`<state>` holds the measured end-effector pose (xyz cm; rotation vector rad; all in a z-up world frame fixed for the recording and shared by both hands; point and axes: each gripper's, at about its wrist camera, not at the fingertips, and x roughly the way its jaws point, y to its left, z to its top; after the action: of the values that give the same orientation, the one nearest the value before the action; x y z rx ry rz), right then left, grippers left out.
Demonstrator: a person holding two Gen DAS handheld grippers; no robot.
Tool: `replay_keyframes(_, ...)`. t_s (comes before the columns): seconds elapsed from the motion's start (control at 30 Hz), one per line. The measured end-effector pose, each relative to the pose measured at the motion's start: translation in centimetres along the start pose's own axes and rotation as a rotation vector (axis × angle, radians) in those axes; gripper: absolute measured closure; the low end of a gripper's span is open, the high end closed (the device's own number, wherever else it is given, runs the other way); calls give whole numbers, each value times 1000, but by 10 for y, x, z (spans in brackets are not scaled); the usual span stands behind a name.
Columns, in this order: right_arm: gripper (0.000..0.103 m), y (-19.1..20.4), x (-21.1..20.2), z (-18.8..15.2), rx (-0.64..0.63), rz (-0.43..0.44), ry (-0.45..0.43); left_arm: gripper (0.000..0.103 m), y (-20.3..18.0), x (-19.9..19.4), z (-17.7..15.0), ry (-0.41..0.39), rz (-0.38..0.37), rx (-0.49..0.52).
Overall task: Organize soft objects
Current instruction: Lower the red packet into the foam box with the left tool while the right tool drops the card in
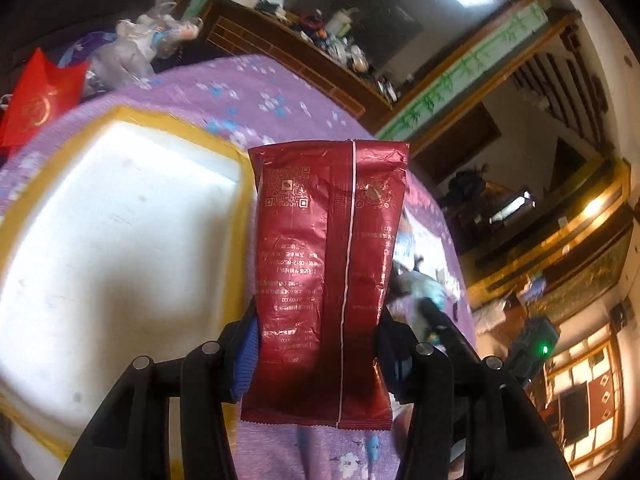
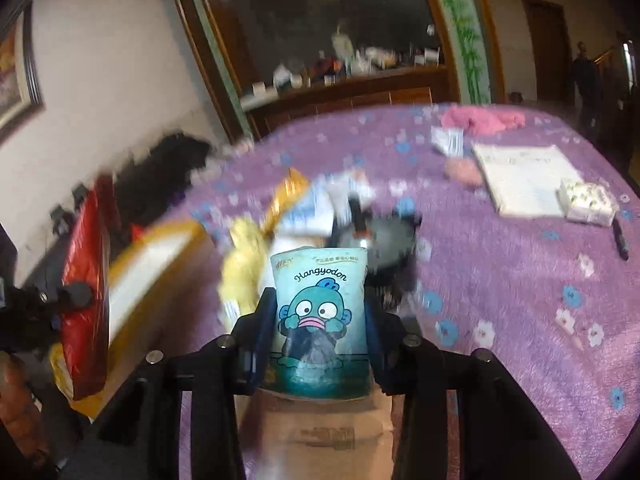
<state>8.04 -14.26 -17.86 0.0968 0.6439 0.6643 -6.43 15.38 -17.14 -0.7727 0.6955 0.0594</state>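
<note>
Behind teal tissue pack (image 2: 320,320), blurred pile (image 2: 304,208) unreadable; right gripper (image 2: 320,344) clamped.

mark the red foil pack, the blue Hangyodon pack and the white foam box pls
red foil pack (image 1: 320,280), left wrist view, middle of its printed back.
blue Hangyodon pack (image 2: 320,320), right wrist view, on the cartoon fish.
white foam box (image 1: 120,240), left wrist view, bare white inner floor.
</note>
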Motion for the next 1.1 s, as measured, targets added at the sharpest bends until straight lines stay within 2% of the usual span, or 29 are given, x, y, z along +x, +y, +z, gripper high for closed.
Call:
replay_keyframes(0.03,63,-1,-2,6,12,1,-23,49,4,-9,2,-18,-13,-16)
replay_keyframes(0.13,63,0,-20,20,66,-19,-89,49,12,-38,5,-59,12,-25)
replay_keyframes(0.17,63,7,-28,23,69,12,-92,49,16,-50,4,-74,-6,-36)
replay_keyframes(0.23,63,27,-40,26,68,131,-83,49,25,-75,5,-121,-33,-43)
replay_keyframes(0.27,63,45,-46,25,47,207,-69,49,30,-86,7,-145,0,-47)
replay_keyframes(0.3,63,58,-46,24,31,248,-49,49,33,-93,10,-152,51,-48)
replay_keyframes(0.4,63,112,-34,19,-23,373,49,49,48,-97,18,-123,196,-25)
replay_keyframes(0.5,63,169,-13,8,-123,425,128,49,66,-82,18,-52,336,7)
replay_keyframes(0.57,63,193,8,-1,-170,419,185,49,77,-66,7,0,407,15)
replay_keyframes(0.73,63,230,43,-25,-268,339,277,49,105,-42,-9,96,442,-32)
replay_keyframes(0.83,63,237,53,-33,-281,316,309,48,116,-36,-7,104,446,-48)
replay_keyframes(0.9,62,239,59,-39,-308,276,320,45,116,-39,-9,91,418,-54)
replay_keyframes(1.03,57,239,64,-53,-338,251,329,35,114,-41,-9,77,400,7)
replay_keyframes(1.1,51,239,67,-56,-359,255,329,30,113,-45,-9,62,389,18)
